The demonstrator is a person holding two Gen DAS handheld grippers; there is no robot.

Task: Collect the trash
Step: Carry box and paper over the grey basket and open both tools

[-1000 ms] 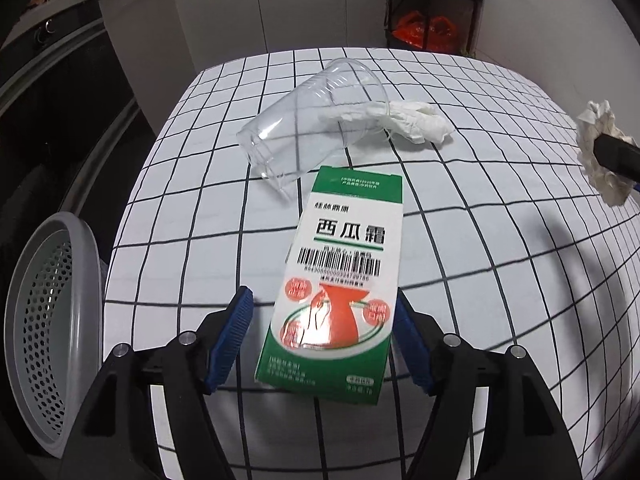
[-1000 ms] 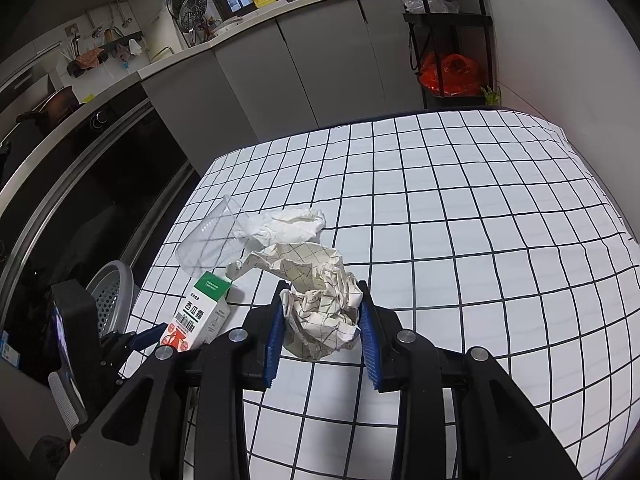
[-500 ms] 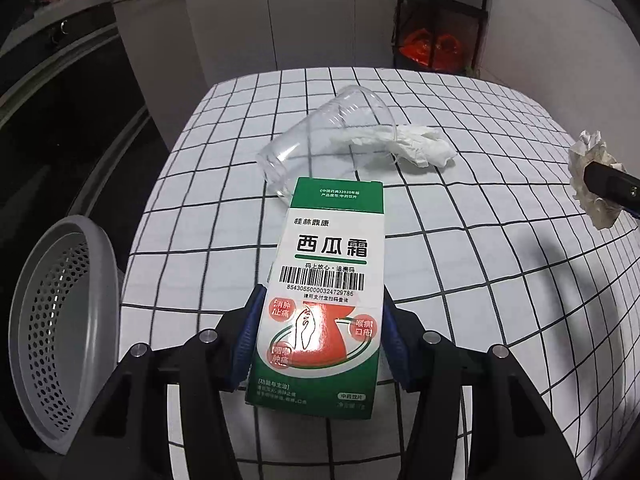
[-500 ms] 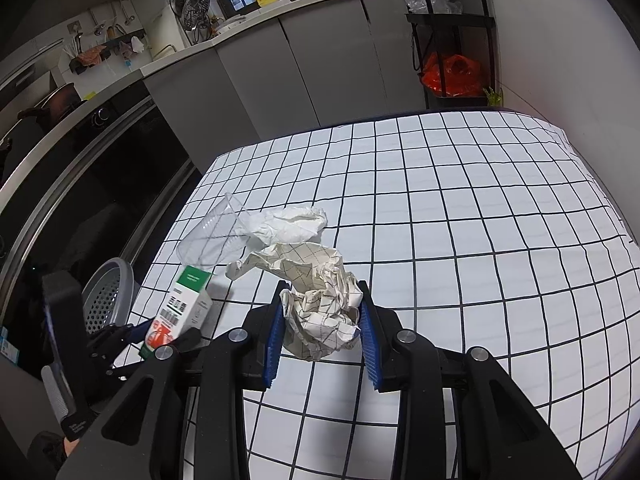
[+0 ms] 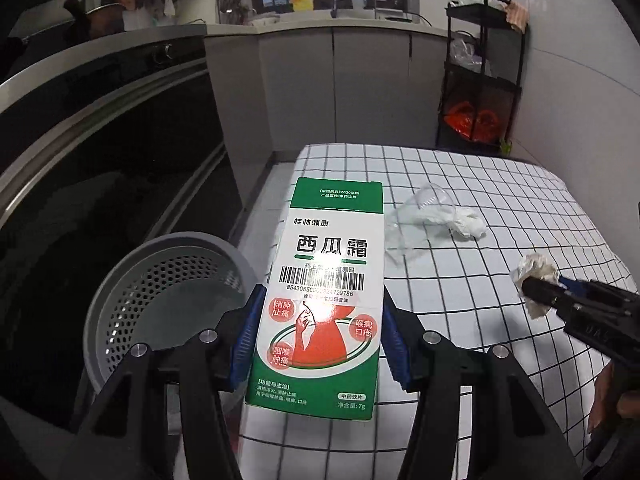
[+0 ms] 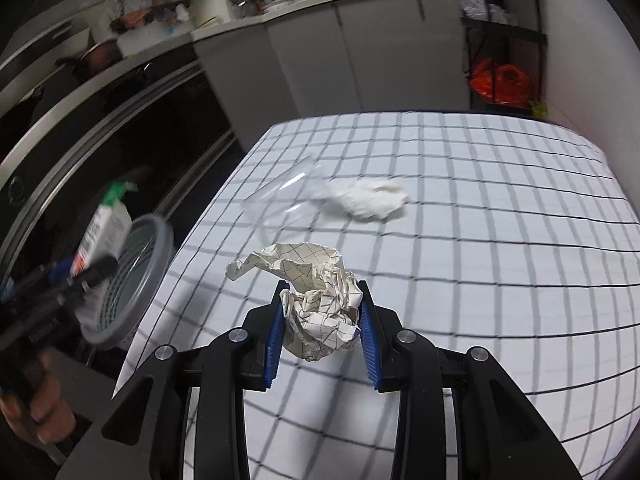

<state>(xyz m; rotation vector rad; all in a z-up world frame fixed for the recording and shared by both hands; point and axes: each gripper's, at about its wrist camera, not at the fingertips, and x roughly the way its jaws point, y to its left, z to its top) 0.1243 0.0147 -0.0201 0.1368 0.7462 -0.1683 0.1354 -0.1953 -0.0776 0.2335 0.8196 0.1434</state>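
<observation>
My left gripper (image 5: 320,332) is shut on a green and white medicine box (image 5: 324,288) and holds it in the air at the table's left edge, beside the grey perforated bin (image 5: 160,292). My right gripper (image 6: 320,332) is shut on a crumpled checked paper ball (image 6: 316,300) above the table. In the left wrist view the paper ball (image 5: 536,276) shows at the right. A clear plastic cup (image 5: 416,220) lies on its side with a white tissue (image 5: 466,222) at its mouth. The right wrist view shows the box (image 6: 104,232) by the bin (image 6: 136,280).
The table carries a white cloth with a black grid (image 5: 500,208). A dark oven front (image 5: 100,160) stands left of the bin. A black rack with an orange bag (image 5: 472,120) stands behind the table, by grey cabinets (image 5: 320,80).
My left gripper closed on the box, lifted it off the table and carried it left toward the bin. My right gripper kept hold of the paper ball and swung left.
</observation>
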